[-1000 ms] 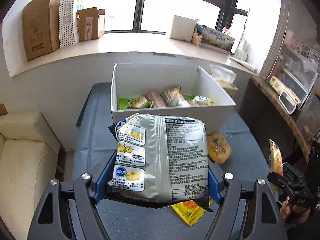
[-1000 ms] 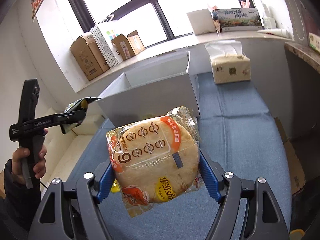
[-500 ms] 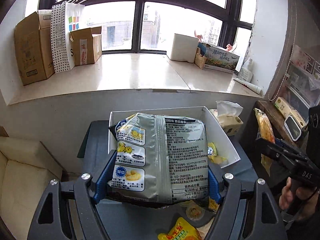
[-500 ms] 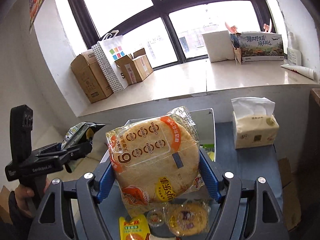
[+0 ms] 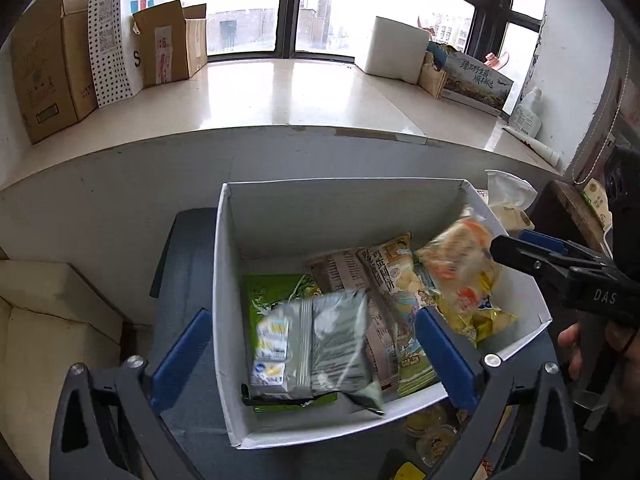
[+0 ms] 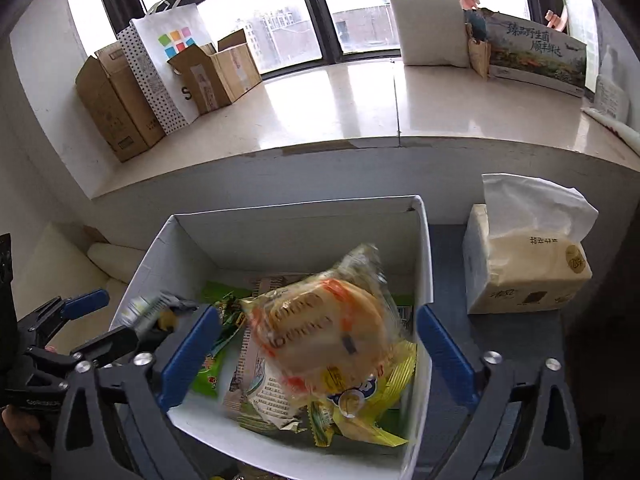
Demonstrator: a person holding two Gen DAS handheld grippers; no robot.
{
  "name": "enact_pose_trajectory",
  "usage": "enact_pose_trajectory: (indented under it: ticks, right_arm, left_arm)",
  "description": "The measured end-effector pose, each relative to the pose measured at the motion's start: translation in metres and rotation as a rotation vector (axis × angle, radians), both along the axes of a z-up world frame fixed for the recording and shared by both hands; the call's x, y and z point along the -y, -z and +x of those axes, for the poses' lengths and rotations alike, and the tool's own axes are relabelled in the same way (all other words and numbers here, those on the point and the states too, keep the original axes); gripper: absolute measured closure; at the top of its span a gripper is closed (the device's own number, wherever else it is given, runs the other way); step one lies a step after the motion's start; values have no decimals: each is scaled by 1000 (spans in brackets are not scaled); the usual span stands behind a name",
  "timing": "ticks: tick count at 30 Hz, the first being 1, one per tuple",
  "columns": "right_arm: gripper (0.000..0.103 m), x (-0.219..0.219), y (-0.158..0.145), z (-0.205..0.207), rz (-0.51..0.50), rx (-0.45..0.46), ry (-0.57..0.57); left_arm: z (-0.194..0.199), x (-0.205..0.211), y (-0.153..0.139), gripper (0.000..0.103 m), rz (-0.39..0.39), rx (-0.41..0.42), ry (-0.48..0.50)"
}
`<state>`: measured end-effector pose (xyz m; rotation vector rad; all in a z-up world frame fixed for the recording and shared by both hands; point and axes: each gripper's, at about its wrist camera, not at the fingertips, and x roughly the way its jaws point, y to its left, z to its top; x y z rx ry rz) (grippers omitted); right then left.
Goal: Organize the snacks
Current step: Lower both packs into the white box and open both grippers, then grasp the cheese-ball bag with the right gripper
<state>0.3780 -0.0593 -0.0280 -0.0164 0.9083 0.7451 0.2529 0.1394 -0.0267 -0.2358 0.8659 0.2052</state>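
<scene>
1. The left claw (image 5: 312, 354) stands wide open with nothing between its blue pads; the silver snack bag (image 5: 312, 350), blurred, lies loose just ahead of it, inside the white box (image 5: 228, 280), on top of a green packet (image 5: 272, 288).
2. The right claw (image 6: 316, 354) is likewise spread wide and empty; the round flatbread packet (image 6: 328, 328), also blurred, sits in the box ahead of it, atop yellow and printed packets.
3. Only the right wrist view shows the tissue pack (image 6: 524, 268) to the right of the box on the blue worktop (image 6: 448, 240); only the left wrist view shows small yellow snacks (image 5: 432, 432) lying on the worktop outside the box, near that claw's right finger.
4. Half a second ago each claw was clamped on its packet above the box; now both have let go and the packets are in the box.
</scene>
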Motion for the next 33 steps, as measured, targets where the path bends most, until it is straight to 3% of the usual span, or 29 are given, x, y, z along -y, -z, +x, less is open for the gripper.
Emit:
enact_pose_trajectory:
  ticks: [5,10,13,17,20,29,33]
  right_arm:
    - [0,19,-2,-6,91,-15,37]
    - [0,39,-20,-22,212,31,59]
    - [0,52,-32,-41,231,66,50]
    - [0,58,-41,-73,134,155,-21]
    - [0,71,-44,-101,135,210,-56]
    - [0,103,-13,-172,114,216,-98]
    - [0,124,22,-204,95,169,-17]
  left_arm:
    - [-6,0,-1,0,14,-8,0]
    - [-18,7,-12,0,40,12,7]
    - [-36,18,-18,0,38,37,21]
    - [-68,43,-24,0,76,65,49]
    - [-92,66,-28,0,104,88,85]
    - [-160,102,-1,0,15,115,47]
    - [-180,116,19,0,-22,84,43]
